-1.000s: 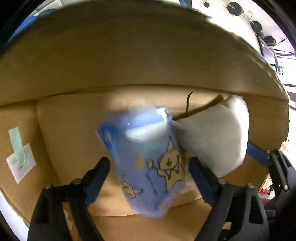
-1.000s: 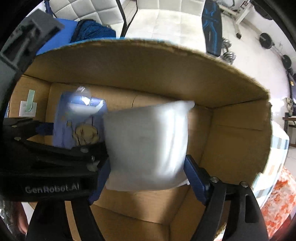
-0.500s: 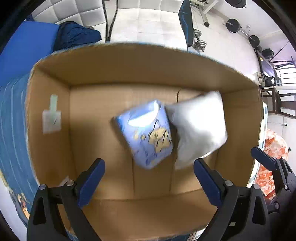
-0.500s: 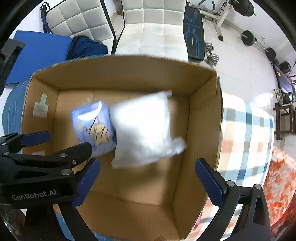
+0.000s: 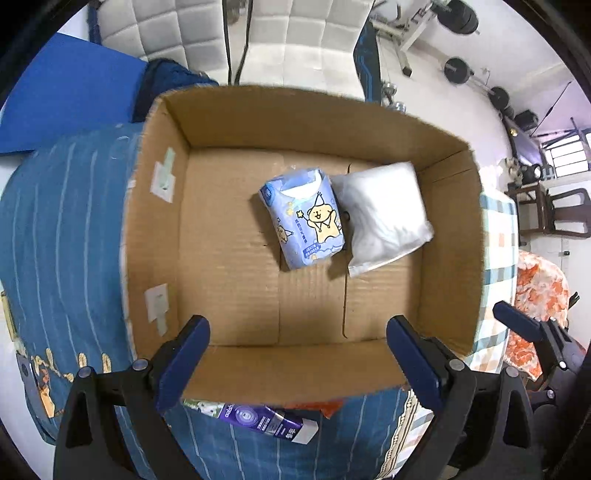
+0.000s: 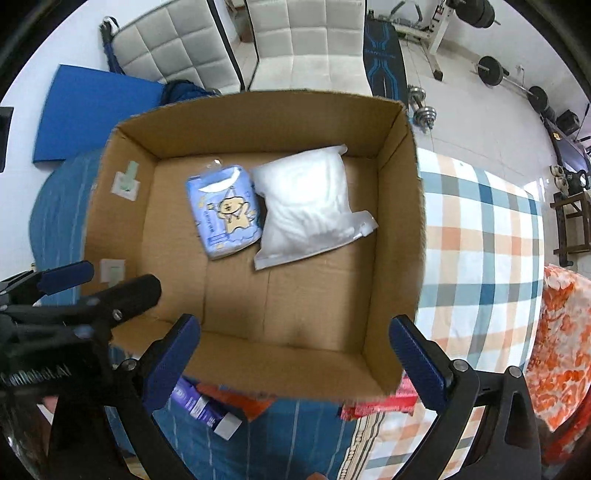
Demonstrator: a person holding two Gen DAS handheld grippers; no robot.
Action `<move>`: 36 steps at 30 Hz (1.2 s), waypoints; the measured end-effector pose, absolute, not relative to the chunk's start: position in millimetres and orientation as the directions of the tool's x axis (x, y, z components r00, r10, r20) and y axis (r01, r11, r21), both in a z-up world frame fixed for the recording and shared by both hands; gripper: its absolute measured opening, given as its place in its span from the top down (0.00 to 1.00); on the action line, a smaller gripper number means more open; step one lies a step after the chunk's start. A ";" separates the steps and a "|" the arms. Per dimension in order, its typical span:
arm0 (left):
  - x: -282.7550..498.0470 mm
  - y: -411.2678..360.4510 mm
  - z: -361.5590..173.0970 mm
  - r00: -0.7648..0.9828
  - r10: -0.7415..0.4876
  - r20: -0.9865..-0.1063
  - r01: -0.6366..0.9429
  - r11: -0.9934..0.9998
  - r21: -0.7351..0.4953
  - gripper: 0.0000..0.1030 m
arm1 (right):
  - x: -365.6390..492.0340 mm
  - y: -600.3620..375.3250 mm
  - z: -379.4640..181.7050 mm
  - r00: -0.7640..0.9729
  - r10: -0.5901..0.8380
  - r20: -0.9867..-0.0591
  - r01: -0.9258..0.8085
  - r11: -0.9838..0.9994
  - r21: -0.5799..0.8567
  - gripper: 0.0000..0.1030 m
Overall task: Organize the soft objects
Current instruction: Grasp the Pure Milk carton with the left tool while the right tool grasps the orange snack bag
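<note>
A blue tissue pack with a cartoon bear (image 5: 303, 218) (image 6: 225, 210) lies on the floor of an open cardboard box (image 5: 155, 229) (image 6: 399, 221). A white soft bag (image 5: 384, 210) (image 6: 306, 206) lies right beside it, touching. My left gripper (image 5: 299, 362) is open and empty above the box's near wall. My right gripper (image 6: 295, 358) is open and empty above the near wall too. The left gripper also shows at the left of the right wrist view (image 6: 70, 295).
The box stands on a bed with a blue striped cover (image 5: 55, 240) and a checked sheet (image 6: 480, 240). A purple pack (image 5: 266, 421) (image 6: 203, 406) and a red pack (image 6: 376, 406) lie just in front of the box. White chairs (image 6: 295, 33) and gym weights (image 6: 491, 70) stand behind.
Both grippers let go of the tissue pack and the white bag inside the box, then pulled up and back. The two items now lie on the box floor.
</note>
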State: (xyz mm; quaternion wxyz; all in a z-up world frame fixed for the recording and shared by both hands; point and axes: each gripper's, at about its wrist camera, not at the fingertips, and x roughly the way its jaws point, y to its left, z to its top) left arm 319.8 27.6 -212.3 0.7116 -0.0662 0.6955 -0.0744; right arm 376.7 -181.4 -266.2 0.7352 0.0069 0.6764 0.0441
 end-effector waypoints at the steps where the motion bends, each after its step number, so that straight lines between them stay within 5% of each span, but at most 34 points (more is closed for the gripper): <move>1: 317.0 27.1 -210.9 0.044 -0.198 -0.979 0.017 0.980 -0.198 0.05 | 369.4 -182.5 -261.1 0.093 0.080 -0.992 -0.055 0.996 0.076 0.00; 9: 249.5 45.0 -197.2 0.187 -0.071 -0.980 0.032 0.997 -0.066 0.05 | 294.8 -185.1 -262.9 0.105 0.153 -0.983 -0.042 0.988 0.149 0.00; 29: 173.6 85.8 -358.9 -0.094 -0.022 -0.995 0.060 0.998 -0.028 0.05 | 249.3 -107.1 -413.0 -0.015 0.015 -1.000 -0.408 0.913 0.020 0.00; 36: 186.6 71.7 -372.2 -0.100 0.031 -0.995 0.119 0.993 0.019 0.05 | 246.6 -101.1 -432.1 -0.044 -0.036 -0.998 -0.438 0.899 -0.013 0.24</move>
